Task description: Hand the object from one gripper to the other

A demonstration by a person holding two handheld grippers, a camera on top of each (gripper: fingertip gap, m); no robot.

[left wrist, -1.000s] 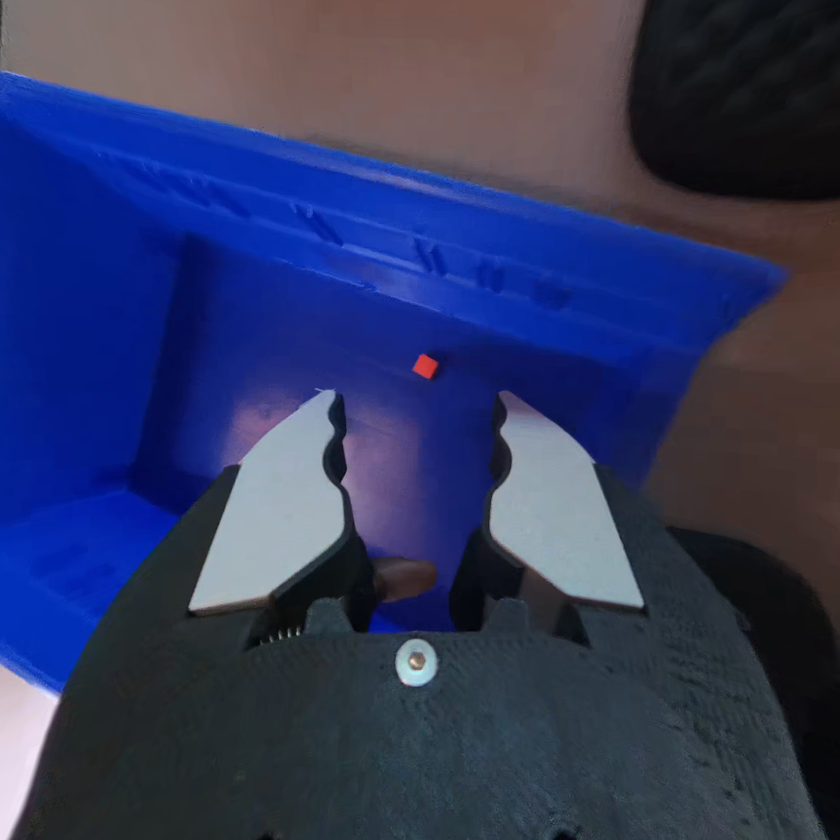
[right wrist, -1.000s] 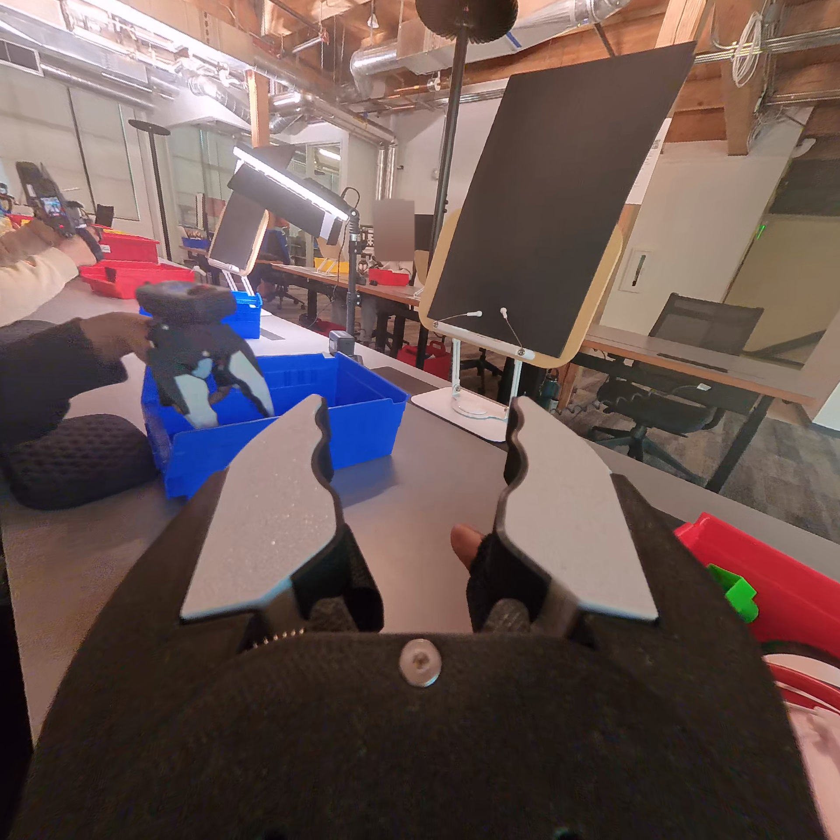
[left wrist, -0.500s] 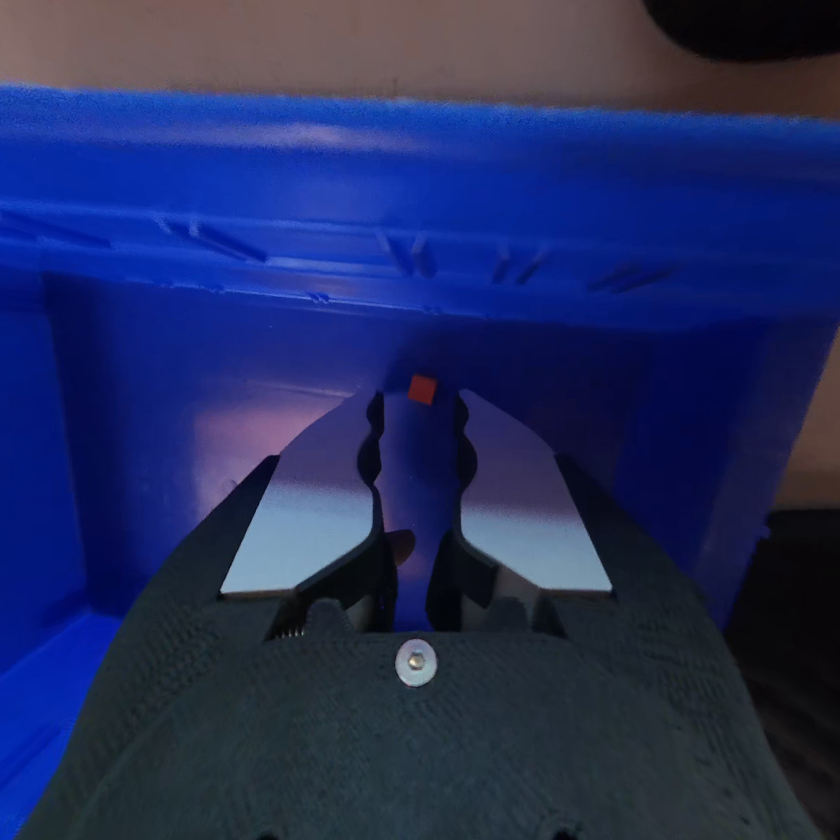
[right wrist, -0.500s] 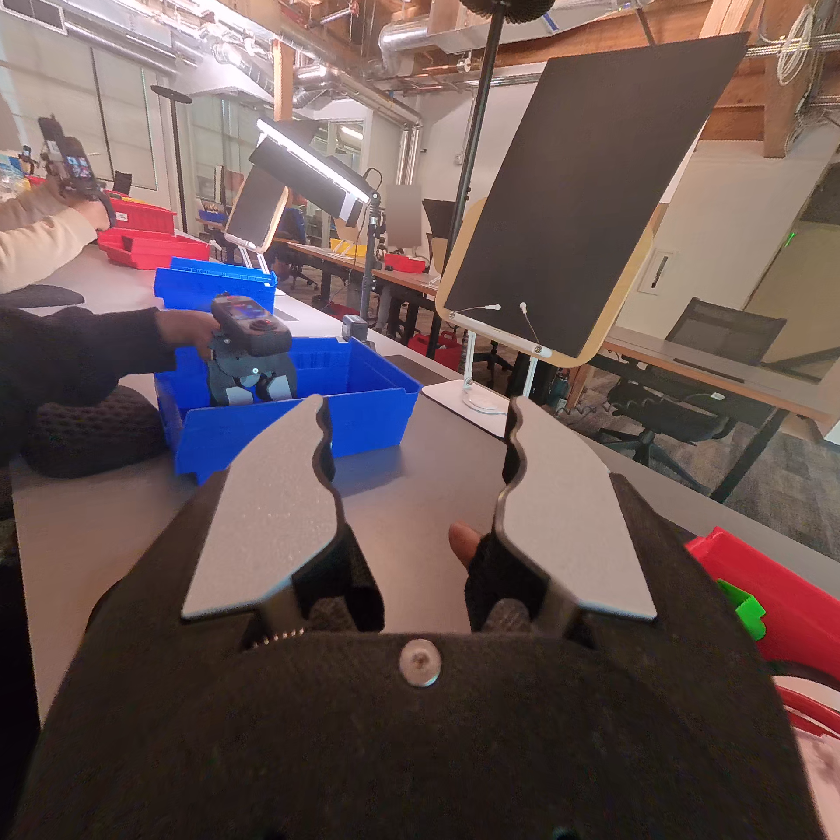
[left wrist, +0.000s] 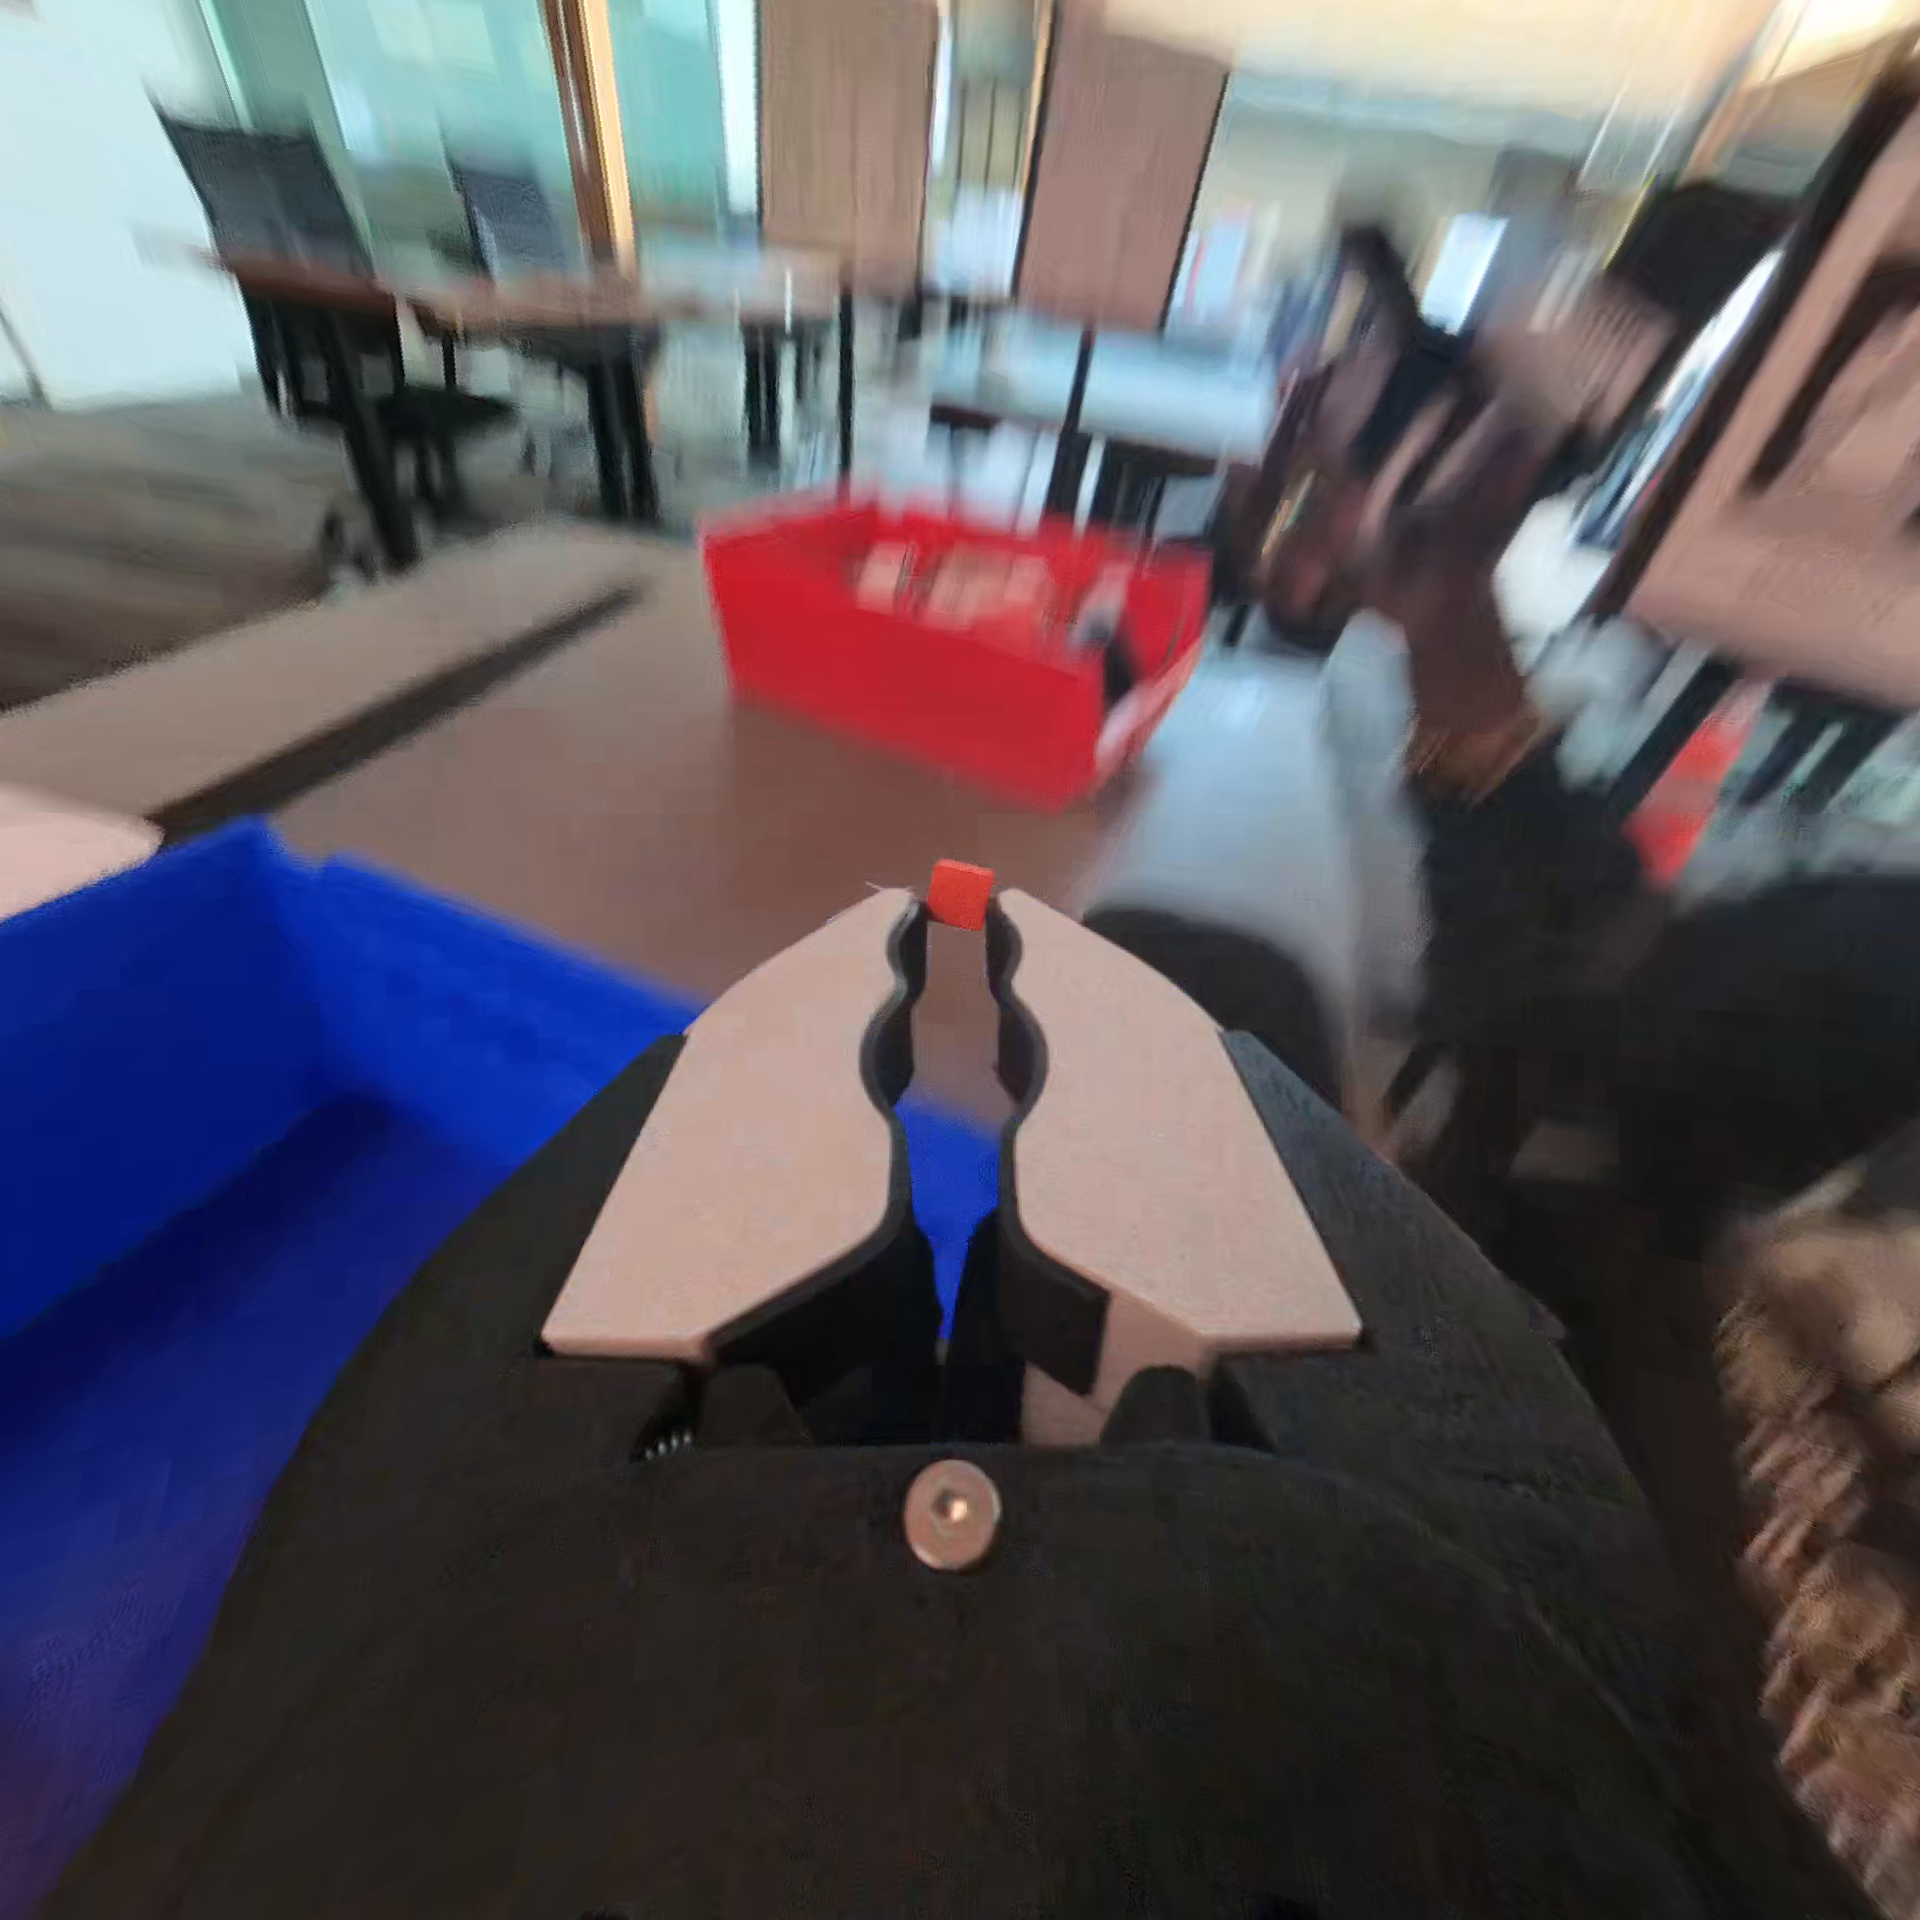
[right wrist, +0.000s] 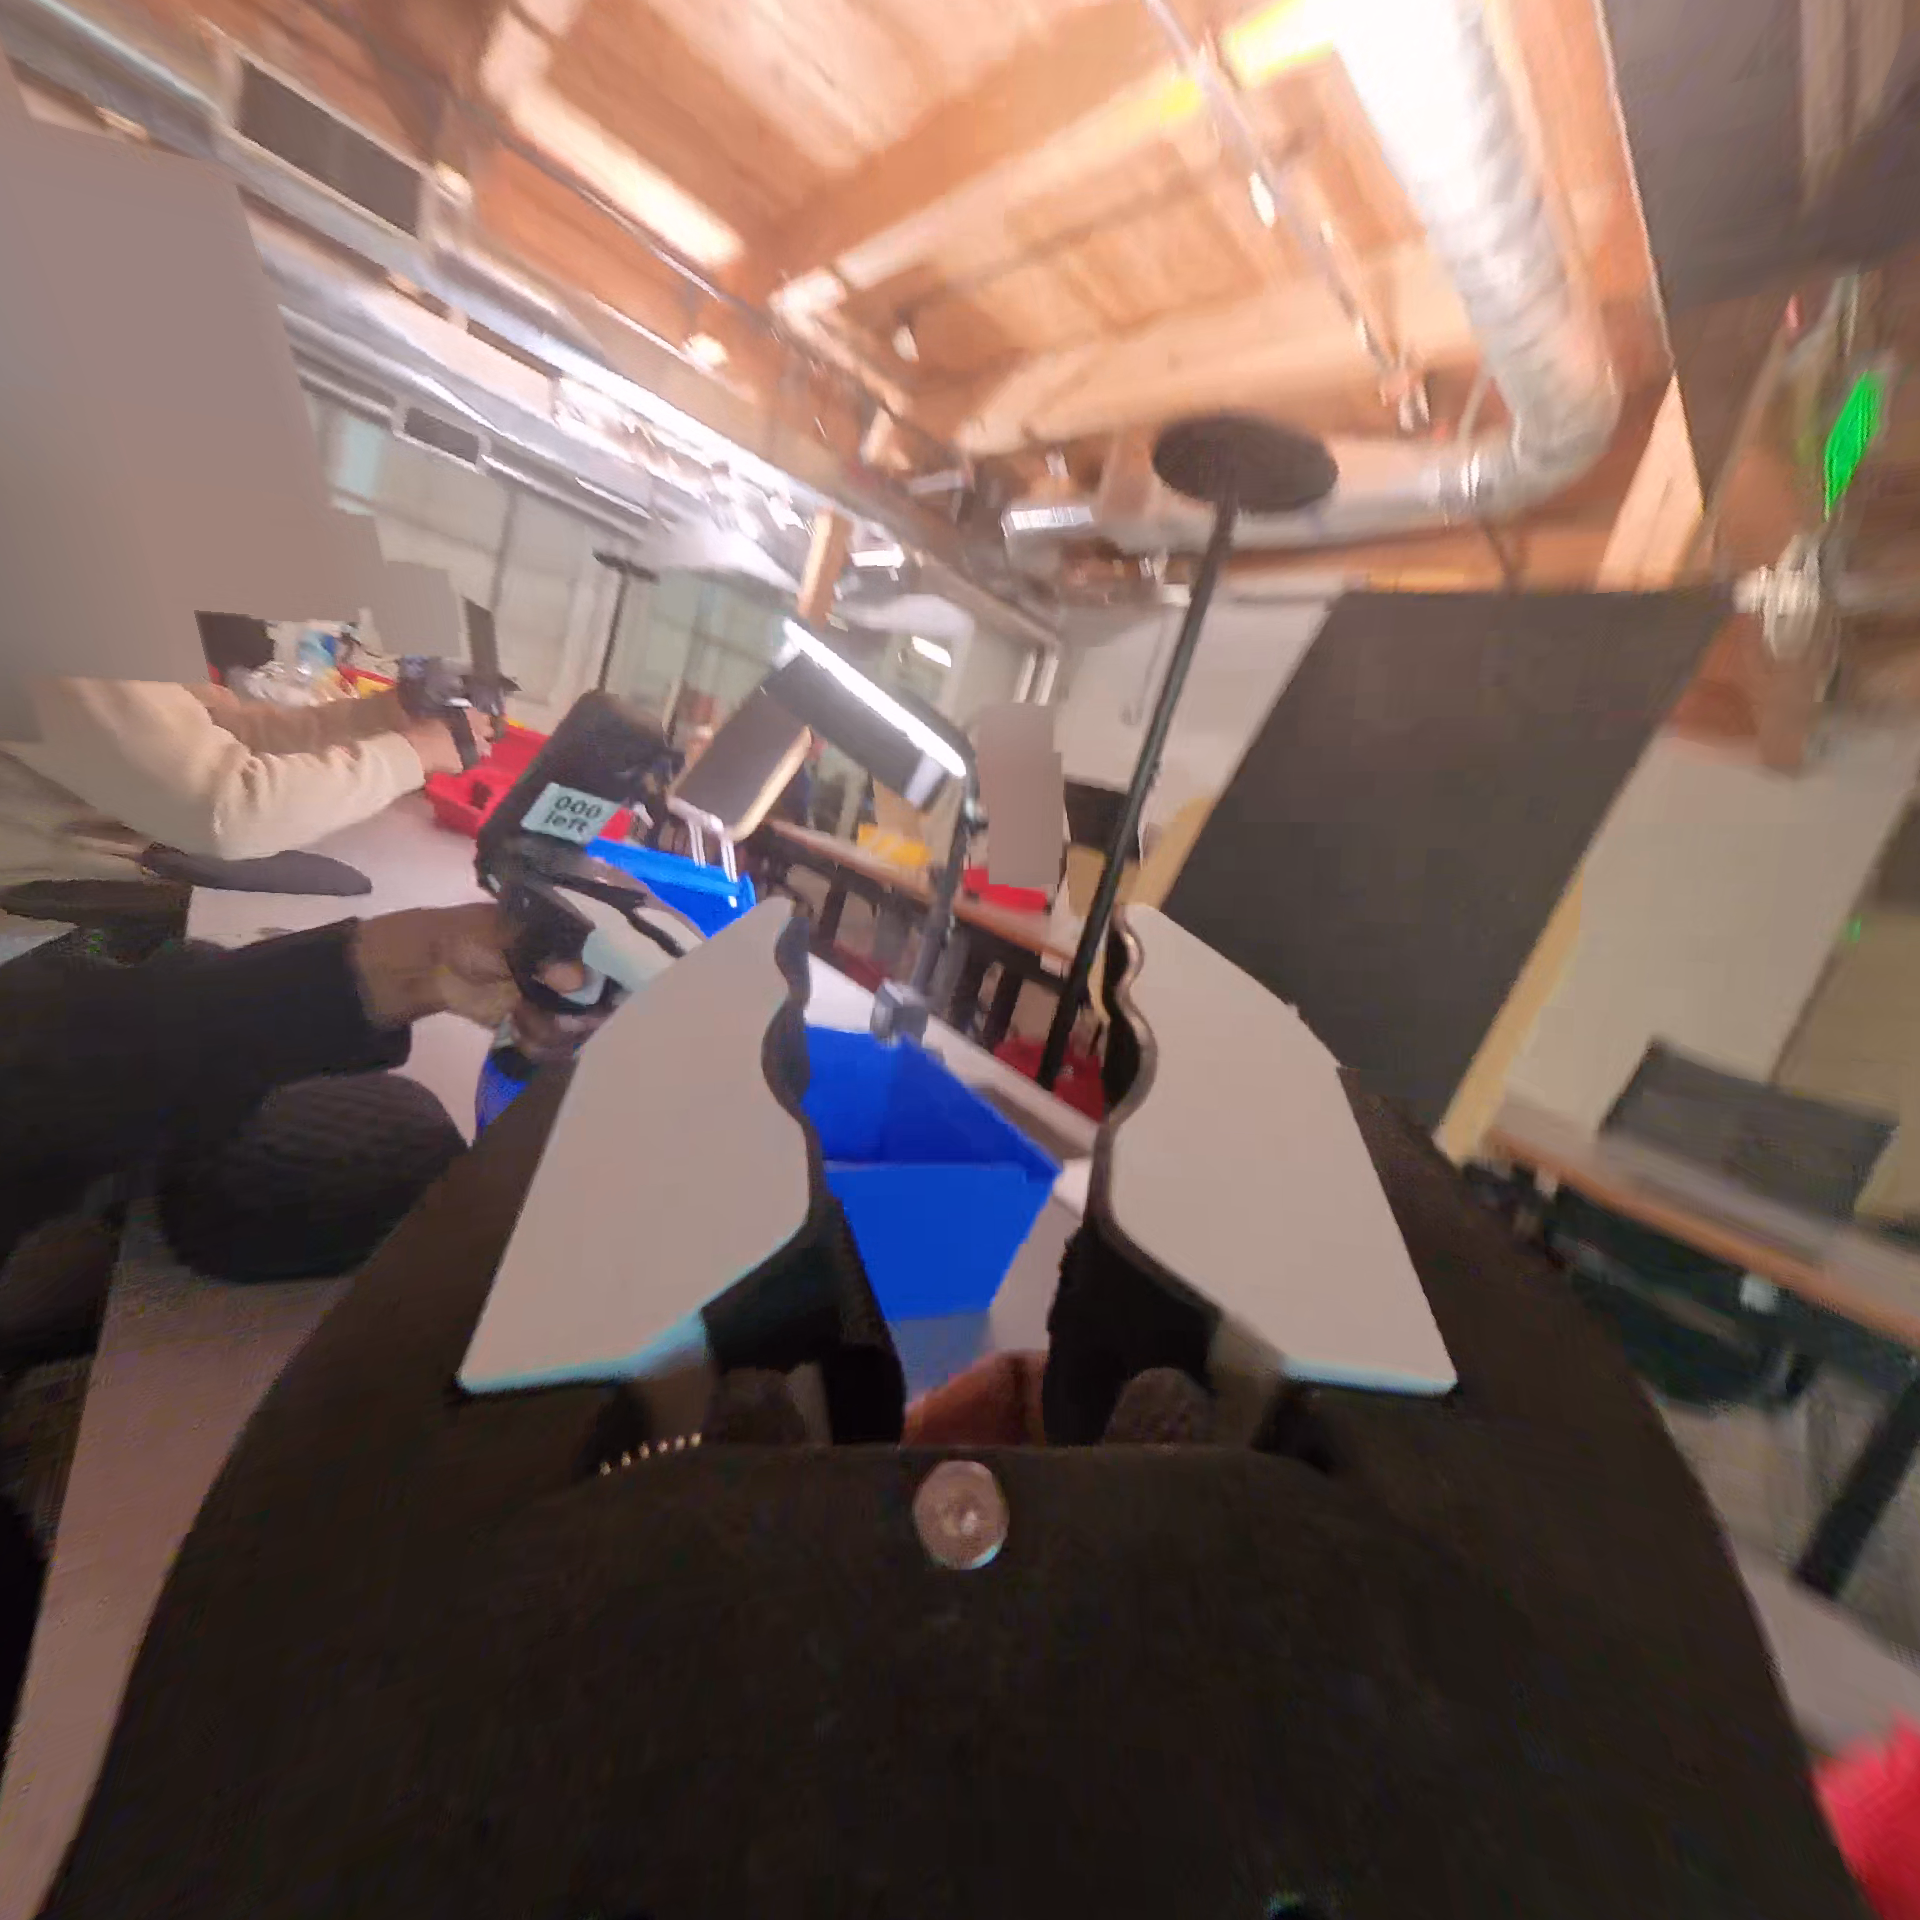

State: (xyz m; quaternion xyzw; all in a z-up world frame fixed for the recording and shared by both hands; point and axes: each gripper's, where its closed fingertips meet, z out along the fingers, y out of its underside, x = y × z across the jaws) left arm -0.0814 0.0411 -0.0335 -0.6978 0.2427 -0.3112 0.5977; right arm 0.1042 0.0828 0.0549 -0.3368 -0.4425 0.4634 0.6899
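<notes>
bright indoor light — heavy motion blur | fisheye edges — backgrounds smeared

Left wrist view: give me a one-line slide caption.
Left claw shut on a small red cube at its tips, raised above the blue bin, a red bin blurred beyond.

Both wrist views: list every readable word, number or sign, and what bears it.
Pale sticker on the left gripper: short print, legible, but I do not repeat writing.
Green ceiling sign: too blurred.
Red bin: pale marks, too blurred.
Small red cube: none.
</notes>
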